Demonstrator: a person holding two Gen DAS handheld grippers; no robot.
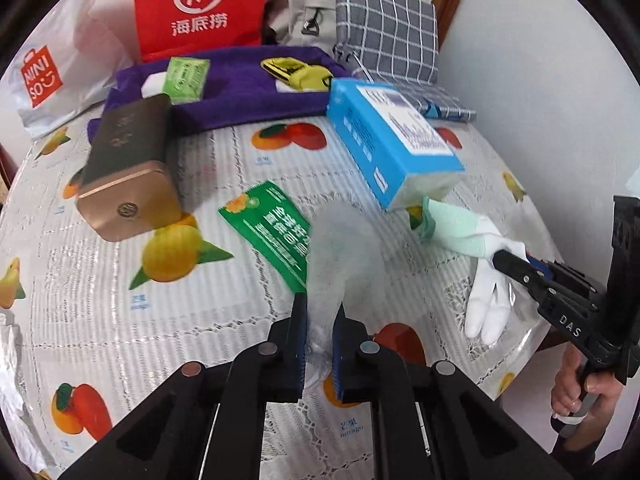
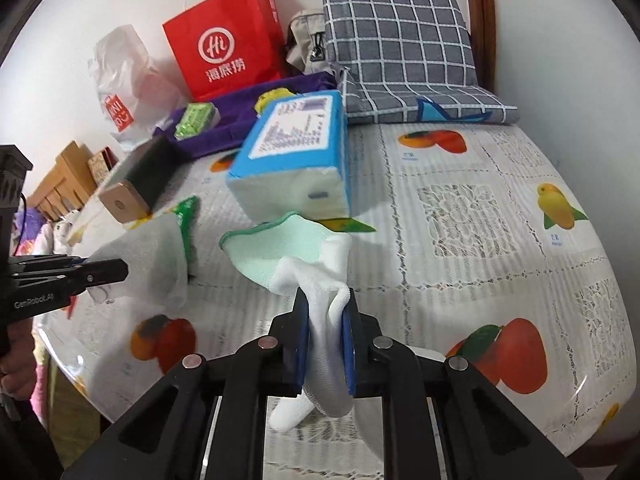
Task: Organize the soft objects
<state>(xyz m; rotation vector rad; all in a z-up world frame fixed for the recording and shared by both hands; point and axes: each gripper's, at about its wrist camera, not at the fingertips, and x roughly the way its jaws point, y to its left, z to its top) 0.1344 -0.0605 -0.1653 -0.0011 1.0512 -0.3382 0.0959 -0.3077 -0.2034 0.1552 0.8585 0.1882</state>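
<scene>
The left gripper (image 1: 320, 312) is pinching a thin, gauzy white cloth (image 1: 344, 248) between its blue-padded fingers (image 1: 301, 344), which are standing narrow; the cloth is billowing up, soft and blurred, toward 12 o'clock of the fingers. The right gripper (image 2: 326, 300) is clamping a knitted glove (image 2: 316, 276), its fingers (image 2: 302, 336) drawn narrow on the bunched white fabric. The glove's mint-green cuff with a darker green hem is spreading out toward 11 o'clock, and its white finger tubes are dangling below the pads at 6 o'clock. In the left wrist view the same glove (image 1: 472, 248) is showing at 3 o'clock, held in the right gripper (image 1: 500, 258).

Both soft things are hovering over a counter (image 2: 500, 240) covered in glossy, lace-patterned plastic printed with mangoes. Just beyond the glove, at 12 o'clock, a blue rectangular tissue pack (image 2: 296, 152) is lying at a slant. At 10 o'clock a dark box with a golden end (image 2: 136, 184) is resting tilted, with a flat green sachet (image 1: 272, 232) just beside it. Farther back a purple towel (image 1: 240, 96), a red paper bag (image 2: 224, 40) and a folded grey checked cloth (image 2: 400, 48) are sitting near the wall.
</scene>
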